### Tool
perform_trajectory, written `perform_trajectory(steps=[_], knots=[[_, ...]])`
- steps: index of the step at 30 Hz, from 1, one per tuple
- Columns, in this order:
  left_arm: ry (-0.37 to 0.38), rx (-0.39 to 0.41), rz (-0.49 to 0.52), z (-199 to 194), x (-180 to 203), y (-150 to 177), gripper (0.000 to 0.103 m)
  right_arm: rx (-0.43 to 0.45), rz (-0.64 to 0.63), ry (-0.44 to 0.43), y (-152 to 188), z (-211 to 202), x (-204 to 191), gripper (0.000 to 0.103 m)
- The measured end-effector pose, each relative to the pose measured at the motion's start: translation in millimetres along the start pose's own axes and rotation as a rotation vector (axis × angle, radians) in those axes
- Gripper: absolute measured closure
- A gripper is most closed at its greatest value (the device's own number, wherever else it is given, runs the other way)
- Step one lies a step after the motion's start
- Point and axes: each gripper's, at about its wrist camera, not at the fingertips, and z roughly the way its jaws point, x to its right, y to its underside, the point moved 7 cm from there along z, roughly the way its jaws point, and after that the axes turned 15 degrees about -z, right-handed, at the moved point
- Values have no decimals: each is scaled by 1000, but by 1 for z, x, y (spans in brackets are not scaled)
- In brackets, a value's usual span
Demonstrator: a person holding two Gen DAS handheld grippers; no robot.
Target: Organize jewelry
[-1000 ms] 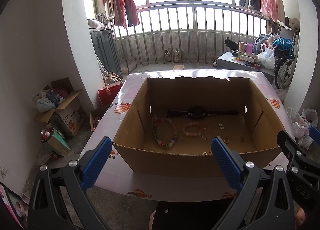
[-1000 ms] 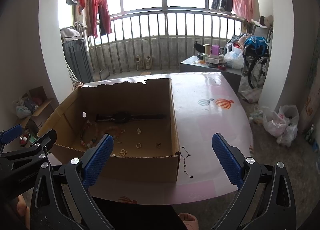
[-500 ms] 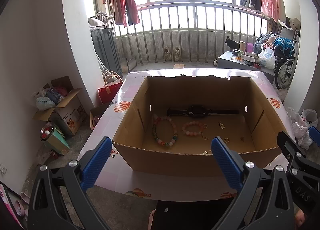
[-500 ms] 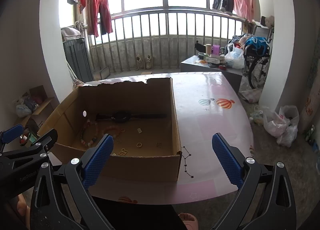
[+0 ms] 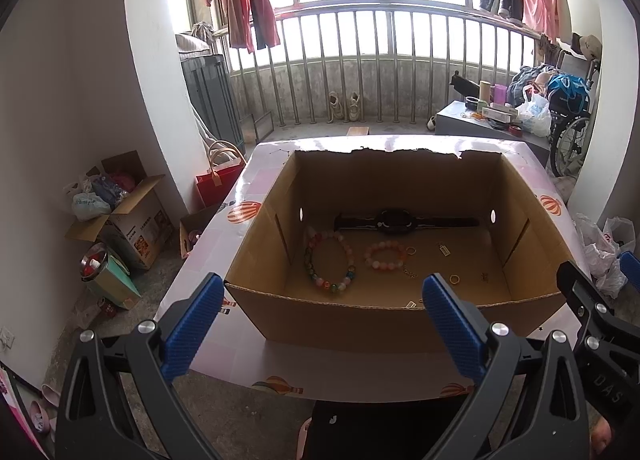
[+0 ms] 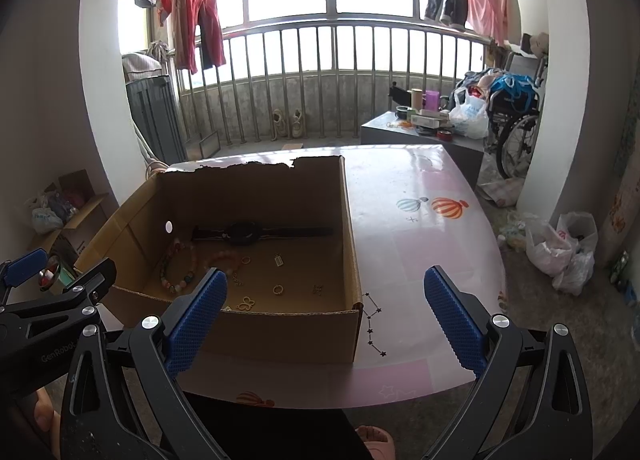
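- Nearest: left gripper point(image 5: 318, 320) and right gripper point(image 6: 326, 314), jaws wide and empty, hover before the cardboard box point(image 5: 360, 320) on the tabletop point(image 6: 420, 252).
- Inside the box floor: multicolored bead bracelet point(image 5: 330, 264), pink bead bracelet point(image 5: 385, 256), small rings and charms lie scattered; sorting seems unstarted.
- Against the box's far wall: a wristwatch point(image 5: 396, 220), strap flat, long axis left-right.

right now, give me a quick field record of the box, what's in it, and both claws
container: open cardboard box on the table
far wall: black watch laid flat
left floor: multicolour bead bracelet
middle floor: pink bead bracelet
loose bits: gold ring, other small pieces
left claw: open, empty, short of box
right claw: open, empty, short of box
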Motion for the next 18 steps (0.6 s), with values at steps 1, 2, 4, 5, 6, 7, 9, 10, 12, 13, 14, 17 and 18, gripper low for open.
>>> perform_trajectory(steps=[1, 2, 4, 5, 6, 7, 9, 10, 12, 13, 14, 17, 18], knots=[[0, 0, 0, 0, 0, 0, 5, 0, 0, 0, 0, 0, 0, 8], [0, 0, -1, 0, 0, 1, 5, 0, -1, 0, 0, 0, 0, 8], [1, -1, -1, 1, 0, 1, 5, -1, 0, 1, 0, 0, 0, 8], [0, 0, -1, 1, 0, 1, 5, -2, 0, 0, 0, 0, 0, 8], [-1, 0, -1, 1, 0, 1, 5, -2, -1, -1, 0, 0, 0, 8], [0, 0, -3, 1, 1, 2, 5, -1, -1, 0, 0, 0, 0, 8], [0, 0, -2, 0, 1, 2, 5, -1, -2, 1, 0, 0, 0, 8], [-1, 1, -2, 0, 1, 3, 5, 0, -1, -1, 0, 0, 0, 8], [0, -1, -3, 0, 1, 3, 5, -1, 0, 0, 0, 0, 0, 8], [0, -1, -3, 0, 1, 2, 5, 0, -1, 0, 0, 0, 0, 8], [0, -1, -2, 0, 1, 2, 5, -2, -1, 0, 0, 0, -1, 8], [-1, -3, -2, -1, 1, 2, 5, -3, -3, -3, 1, 1, 0, 8], [-1, -2, -2, -1, 1, 2, 5, -2, -3, -3, 1, 1, 0, 8]])
